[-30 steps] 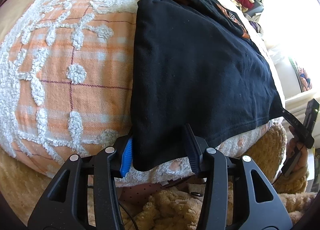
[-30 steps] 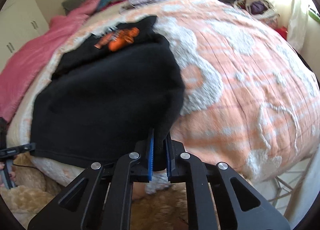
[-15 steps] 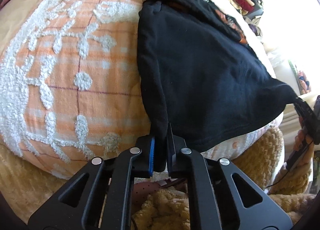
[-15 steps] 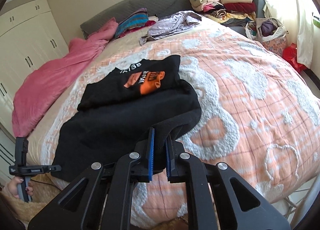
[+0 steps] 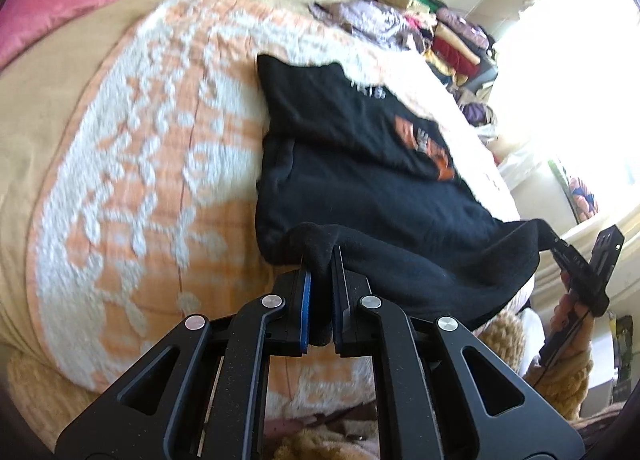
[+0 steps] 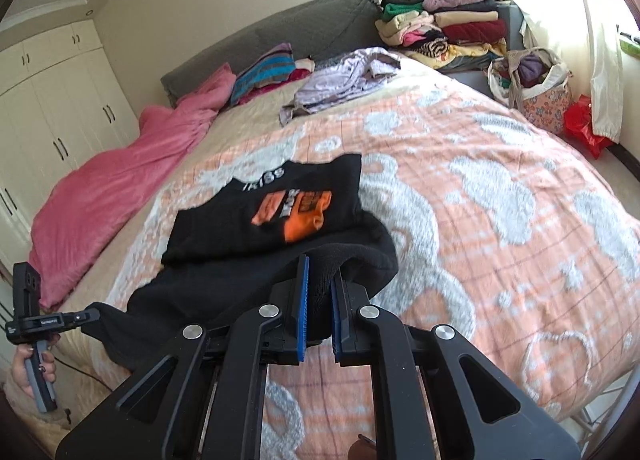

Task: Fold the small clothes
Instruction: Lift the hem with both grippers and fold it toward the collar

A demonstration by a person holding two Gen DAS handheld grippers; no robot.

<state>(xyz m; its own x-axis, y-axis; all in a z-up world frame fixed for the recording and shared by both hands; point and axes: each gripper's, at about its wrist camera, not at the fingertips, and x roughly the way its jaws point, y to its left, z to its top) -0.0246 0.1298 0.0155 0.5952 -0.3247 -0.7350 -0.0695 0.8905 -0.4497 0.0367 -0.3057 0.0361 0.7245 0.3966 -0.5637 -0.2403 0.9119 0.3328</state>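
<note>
- Two grippers each pinch a bottom corner of one black shirt (image 6: 256, 228), which lies on the bed (image 6: 500, 220).
- Left gripper (image 5: 319, 300): its fingers (image 5: 305, 308) are closed on a bunched fold of the shirt's hem, the cloth squeezed between the blue pads.
- Right gripper (image 6: 319, 308): its fingers (image 6: 301, 312) are likewise clamped on a thick wad of black fabric at the other corner.
- In the left wrist view the right gripper (image 5: 560, 252) shows at the right edge, with the hem stretched between the two tools and raised off the bedspread.
- In the right wrist view the left gripper (image 6: 86, 316) sits at the left edge, held by a hand (image 6: 28, 372) on its grey handle.
- Shirt's upper part lies flat on the orange-and-white bedspread, with an orange print (image 6: 296, 212) and white lettering near the collar facing up.
- Lower part of the shirt is lifted and curls over toward the print, partly overlapping the flat part.
- Pink blanket (image 6: 120, 196) lies along the bed's left side, apart from the shirt.
- Lilac garment (image 6: 340, 80) lies crumpled near the grey headboard (image 6: 288, 32).
- Stacked folded clothes (image 6: 448, 28) sit beyond the bed's far right corner, next to a floral bag (image 6: 536, 92).
- White wardrobe (image 6: 48, 92) stands at the left wall.
</note>
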